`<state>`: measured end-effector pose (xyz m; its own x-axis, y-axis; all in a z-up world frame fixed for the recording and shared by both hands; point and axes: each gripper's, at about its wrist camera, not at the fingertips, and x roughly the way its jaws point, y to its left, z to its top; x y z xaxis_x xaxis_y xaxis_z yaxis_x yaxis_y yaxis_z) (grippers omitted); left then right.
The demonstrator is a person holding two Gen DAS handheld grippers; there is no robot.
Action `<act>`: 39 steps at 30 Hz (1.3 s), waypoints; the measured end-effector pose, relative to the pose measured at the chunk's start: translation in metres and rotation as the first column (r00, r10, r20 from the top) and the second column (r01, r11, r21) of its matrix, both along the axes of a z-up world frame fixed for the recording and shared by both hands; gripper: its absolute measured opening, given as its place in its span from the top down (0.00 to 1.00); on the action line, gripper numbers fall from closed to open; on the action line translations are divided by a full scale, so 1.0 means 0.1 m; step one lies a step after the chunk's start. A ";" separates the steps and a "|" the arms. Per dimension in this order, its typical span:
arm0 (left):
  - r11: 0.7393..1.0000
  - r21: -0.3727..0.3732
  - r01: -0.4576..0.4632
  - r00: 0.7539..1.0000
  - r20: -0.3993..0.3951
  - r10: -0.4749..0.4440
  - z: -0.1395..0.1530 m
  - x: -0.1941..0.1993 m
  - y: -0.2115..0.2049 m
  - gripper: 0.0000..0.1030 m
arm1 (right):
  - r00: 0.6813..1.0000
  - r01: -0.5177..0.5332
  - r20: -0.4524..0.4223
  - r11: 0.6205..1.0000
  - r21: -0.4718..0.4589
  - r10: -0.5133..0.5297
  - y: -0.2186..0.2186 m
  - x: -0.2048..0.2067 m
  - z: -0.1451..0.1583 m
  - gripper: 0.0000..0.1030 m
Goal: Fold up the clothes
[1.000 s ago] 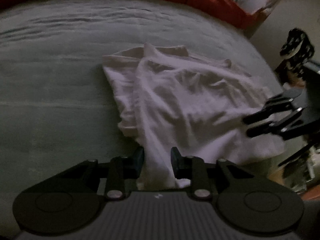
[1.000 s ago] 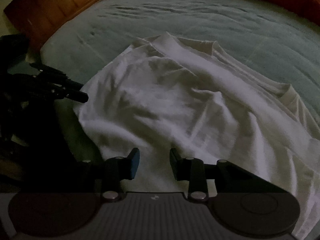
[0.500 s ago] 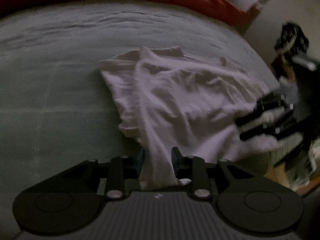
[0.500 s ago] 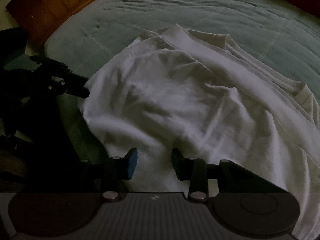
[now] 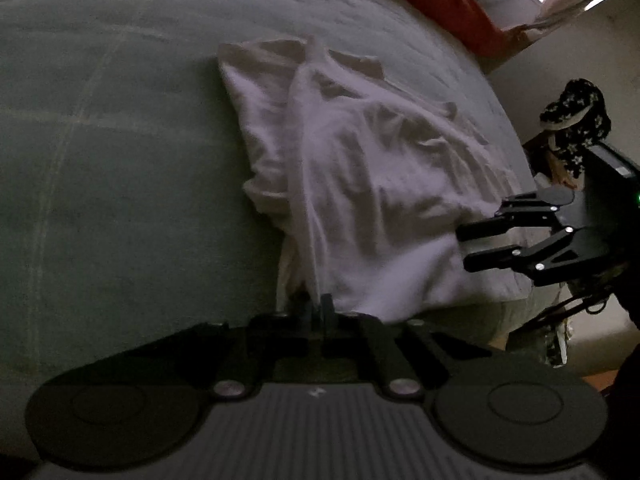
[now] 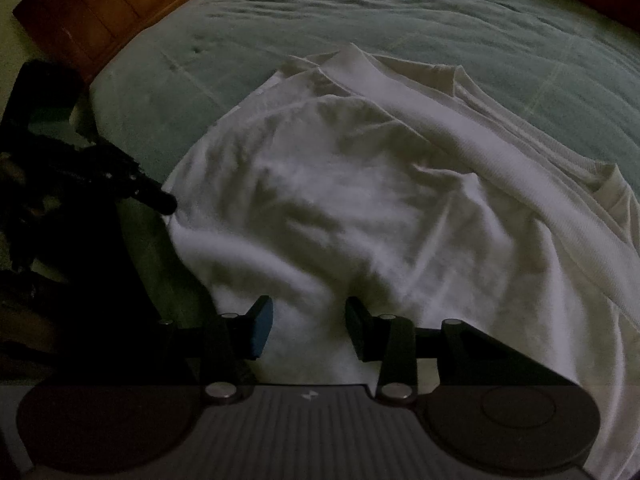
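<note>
A white T-shirt [image 5: 372, 184] lies crumpled on a grey-green bedspread [image 5: 120, 140]. My left gripper [image 5: 317, 308] is shut on the shirt's near edge, the cloth pinched between its fingers. My right gripper [image 5: 466, 246] shows at the right of the left wrist view, fingers apart at the shirt's right edge. In the right wrist view the shirt [image 6: 360, 200] fills the middle, and my right gripper [image 6: 308, 320] is open with cloth lying between its fingers. The left gripper's dark fingers [image 6: 156, 196] touch the shirt's left edge there.
A red blanket [image 5: 440, 0] runs along the far side of the bed. A wooden headboard [image 6: 104, 12] stands at the upper left in the right wrist view. A dark patterned object [image 5: 576, 120] and clutter sit beside the bed's right edge.
My left gripper has closed on the shirt's near edge; it was open around the cloth before. My right gripper stayed open and moved slightly further over the shirt.
</note>
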<state>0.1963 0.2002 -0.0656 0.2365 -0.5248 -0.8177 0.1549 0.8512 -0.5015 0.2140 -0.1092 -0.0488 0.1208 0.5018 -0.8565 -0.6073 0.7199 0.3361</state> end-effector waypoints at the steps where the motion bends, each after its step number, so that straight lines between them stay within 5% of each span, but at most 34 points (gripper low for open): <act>1: 1.000 0.006 0.004 1.000 -0.006 -0.004 0.01 0.00 0.01 0.99 | 1.000 -0.006 -0.001 1.000 0.001 0.006 0.00 -0.01 0.01 0.56; 10: 0.986 0.156 0.056 0.998 -0.003 -0.056 0.28 0.04 0.03 0.93 | 0.958 -0.262 0.105 0.963 -0.071 0.268 0.07 -0.25 0.05 0.56; 16: 0.982 0.156 0.103 0.976 0.172 -0.130 0.65 0.35 -0.24 0.79 | 0.971 -0.228 0.069 0.973 -0.027 0.229 -0.03 -0.36 -0.15 0.35; 19: 0.973 0.168 0.157 0.942 0.272 -0.199 0.63 0.63 -0.53 0.73 | 0.971 -0.229 0.059 0.973 -0.029 0.231 -0.10 -0.48 -0.11 0.36; 24: 0.942 0.224 0.249 0.858 0.400 -0.322 0.38 0.96 -1.01 0.72 | 0.969 -0.100 0.218 0.992 -0.073 0.114 -0.26 -0.28 0.10 0.37; 27: 0.915 0.322 0.241 0.831 0.418 -0.366 0.17 1.04 -1.11 0.71 | 0.948 -0.018 0.313 0.995 -0.102 0.049 -0.35 -0.15 0.16 0.32; 34: 0.917 0.378 0.124 0.862 0.416 -0.288 0.16 1.15 -0.90 0.73 | 0.934 0.202 0.322 0.972 -0.117 -0.156 -0.81 0.21 -0.12 0.19; 39: 0.925 0.311 0.219 0.835 0.431 -0.342 0.44 1.00 -1.14 0.70 | 0.913 0.277 0.330 0.958 -0.076 -0.238 -0.89 0.20 0.04 0.18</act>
<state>0.2960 0.0863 -0.0217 0.4954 -0.4309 -0.7542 0.5686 0.8173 -0.0935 0.2335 -0.1982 -0.0444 0.5049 0.3140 -0.8040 -0.4556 0.8881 0.0607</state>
